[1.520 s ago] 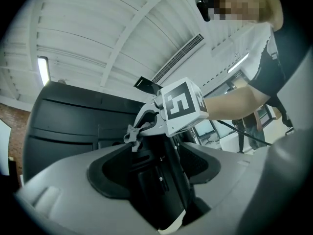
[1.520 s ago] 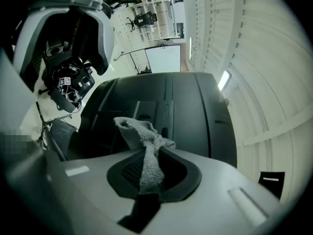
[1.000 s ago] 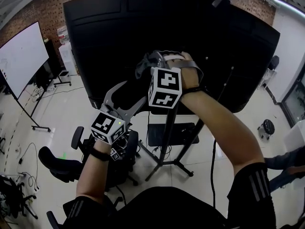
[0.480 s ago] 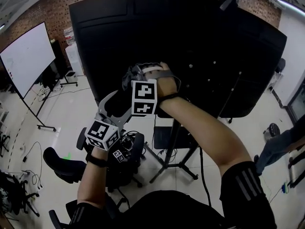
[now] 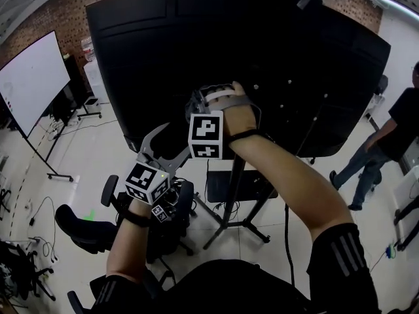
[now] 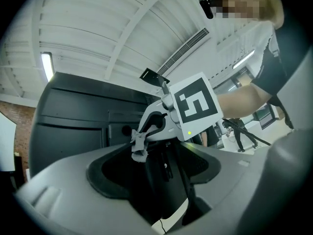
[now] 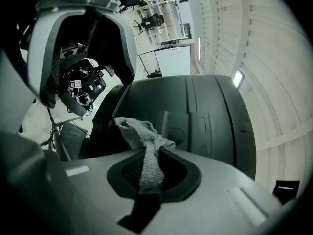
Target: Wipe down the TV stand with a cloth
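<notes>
The main risk, as I judge it, is the cloth [image 7: 145,143] slipping out: only a narrow strip is pinched and the loose bunch drags on the black TV back [image 5: 196,44], so a hard sweep could pull it free. A push might also rock the TV stand [image 5: 232,195]. The right gripper [image 5: 208,97], above the stand's post, has its fingers clenched on the cloth, pressing it to the panel. The left gripper [image 5: 163,139], left of the post, has fingers partly apart, grasping nothing.
</notes>
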Motion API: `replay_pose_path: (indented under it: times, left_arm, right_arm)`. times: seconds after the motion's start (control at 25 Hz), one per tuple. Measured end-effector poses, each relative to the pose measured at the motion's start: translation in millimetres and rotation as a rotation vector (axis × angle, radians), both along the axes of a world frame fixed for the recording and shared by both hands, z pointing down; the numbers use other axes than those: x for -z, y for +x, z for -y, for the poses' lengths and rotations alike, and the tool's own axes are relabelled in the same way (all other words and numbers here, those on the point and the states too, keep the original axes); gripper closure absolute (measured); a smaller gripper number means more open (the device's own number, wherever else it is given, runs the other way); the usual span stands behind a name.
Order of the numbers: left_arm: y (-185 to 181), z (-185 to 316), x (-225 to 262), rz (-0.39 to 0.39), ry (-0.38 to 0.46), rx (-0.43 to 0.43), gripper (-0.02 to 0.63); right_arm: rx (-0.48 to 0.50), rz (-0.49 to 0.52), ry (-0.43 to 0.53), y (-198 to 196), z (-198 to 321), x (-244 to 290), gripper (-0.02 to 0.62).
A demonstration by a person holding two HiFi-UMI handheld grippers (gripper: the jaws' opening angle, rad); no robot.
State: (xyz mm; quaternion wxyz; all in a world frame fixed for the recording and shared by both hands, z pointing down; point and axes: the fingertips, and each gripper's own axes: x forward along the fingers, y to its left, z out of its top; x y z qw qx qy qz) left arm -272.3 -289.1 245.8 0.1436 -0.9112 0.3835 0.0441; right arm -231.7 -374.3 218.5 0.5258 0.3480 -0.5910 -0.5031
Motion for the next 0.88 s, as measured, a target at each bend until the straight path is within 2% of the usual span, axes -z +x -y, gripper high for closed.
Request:
replay_pose_path:
  times: [0.28,0.44,0.52,0.68,0.88]
  left_arm:
    - [33.6,1.0,-0.3,0.008,0.002,-0.066,0.271]
    - [45.0,3.5,-1.7,0.008,-0.004,-0.088,0.270]
    - [47.6,3.2,-0.6,0.005,-0.001,-0.092,0.270]
    - [53.0,-5.0,12.3,-0.007,0.022,-0.108,0.272]
    - [68.8,-18.2,33.6,-0.015,0.075,-0.150,0.270]
  right_arm:
    - [-0.079,-0.093,0.021,18.8,12.8,-12.9,0.561]
    - [-0.070,-0.072,0.021,25.0,11.5,-14.8,0.560]
    - [-0.020,0.014,-0.002,23.6,2.7,-10.8,0.560]
    - [0.093,0.281,-0.058,28.3,-25.9,14.9,0.560]
    - [0.160,0.469,-0.001,63.2,-50.2,67.3,0.558]
